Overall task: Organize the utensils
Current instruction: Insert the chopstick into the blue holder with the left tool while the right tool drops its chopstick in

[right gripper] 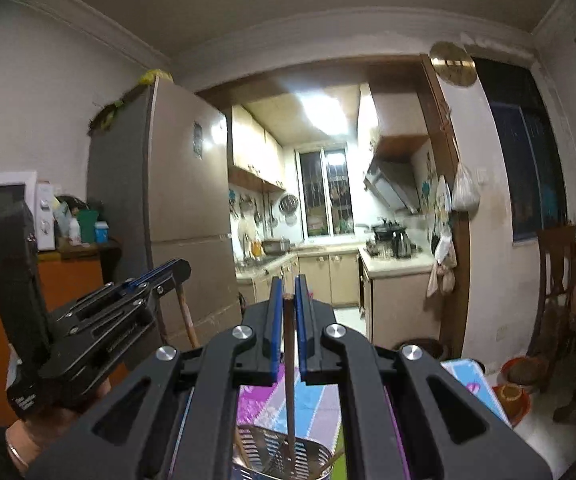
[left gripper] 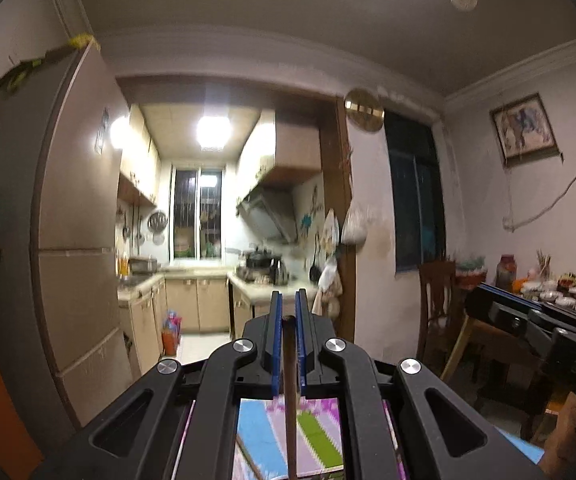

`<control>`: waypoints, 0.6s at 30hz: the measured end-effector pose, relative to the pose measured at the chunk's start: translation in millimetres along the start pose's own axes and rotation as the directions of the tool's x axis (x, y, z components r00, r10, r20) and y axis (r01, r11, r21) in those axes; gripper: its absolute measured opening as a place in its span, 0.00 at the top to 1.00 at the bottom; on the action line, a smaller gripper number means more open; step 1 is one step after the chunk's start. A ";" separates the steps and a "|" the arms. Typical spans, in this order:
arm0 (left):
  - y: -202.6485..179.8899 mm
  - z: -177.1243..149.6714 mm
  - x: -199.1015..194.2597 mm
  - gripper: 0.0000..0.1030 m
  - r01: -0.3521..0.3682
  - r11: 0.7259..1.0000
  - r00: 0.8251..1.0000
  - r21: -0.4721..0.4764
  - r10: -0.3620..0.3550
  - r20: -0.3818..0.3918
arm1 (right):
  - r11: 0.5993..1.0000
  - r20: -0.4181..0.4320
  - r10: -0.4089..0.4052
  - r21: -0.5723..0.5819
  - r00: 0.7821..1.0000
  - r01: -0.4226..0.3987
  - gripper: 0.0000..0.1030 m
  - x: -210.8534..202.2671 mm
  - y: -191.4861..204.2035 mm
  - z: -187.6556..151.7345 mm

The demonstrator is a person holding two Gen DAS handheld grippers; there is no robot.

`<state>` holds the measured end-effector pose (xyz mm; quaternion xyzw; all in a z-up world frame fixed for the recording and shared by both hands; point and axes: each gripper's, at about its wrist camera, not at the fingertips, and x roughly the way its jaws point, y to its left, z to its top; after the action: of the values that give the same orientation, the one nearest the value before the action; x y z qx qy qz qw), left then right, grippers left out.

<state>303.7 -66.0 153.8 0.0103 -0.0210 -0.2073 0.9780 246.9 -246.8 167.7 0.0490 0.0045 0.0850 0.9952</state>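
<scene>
Right tool (right gripper: 286, 294) — clamped on chopstick (right gripper: 290, 376), long axis vertical, tip hanging into slotted metal holder (right gripper: 263, 446) directly below (nearer than left)
Left tool (left gripper: 288, 304) — clamped on second chopstick (left gripper: 290, 408), vertical, above patterned mat (left gripper: 263, 440)

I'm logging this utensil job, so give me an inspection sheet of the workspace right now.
Surface: patterned mat in pastel stripes, seen below both grippers.
Job's things: one wooden chopstick in the left gripper, another chopstick in the right; slotted metal holder below the right one.
Clutter: jars and bowls on the dining table.
Grippers: left gripper and right gripper each shut on a chopstick.
Cables: white cord hanging on the wall.
Surroundings: fridge, kitchen doorway, microwave.
</scene>
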 end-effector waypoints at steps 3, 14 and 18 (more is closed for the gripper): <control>6.6 -26.3 17.0 0.93 -0.003 1.000 0.998 -0.007 0.002 -0.068 | 1.000 -0.058 -0.005 0.021 0.998 0.006 0.95 20.5 -3.9 -23.6; 35.6 -58.3 20.8 0.92 -0.050 0.998 0.988 -0.047 0.042 -0.148 | 0.994 -0.184 -0.073 0.069 0.980 0.087 0.80 35.6 -22.6 -68.9; 54.1 -32.9 -33.6 0.90 -0.084 0.994 0.994 -0.071 0.079 -0.075 | 0.991 -0.132 -0.126 0.026 0.983 0.131 0.80 1.4 -37.3 -50.4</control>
<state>296.4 -2.6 121.3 -0.0193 0.0214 -0.1674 0.9855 253.8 -278.2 113.9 0.0600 0.0740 0.0234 0.9952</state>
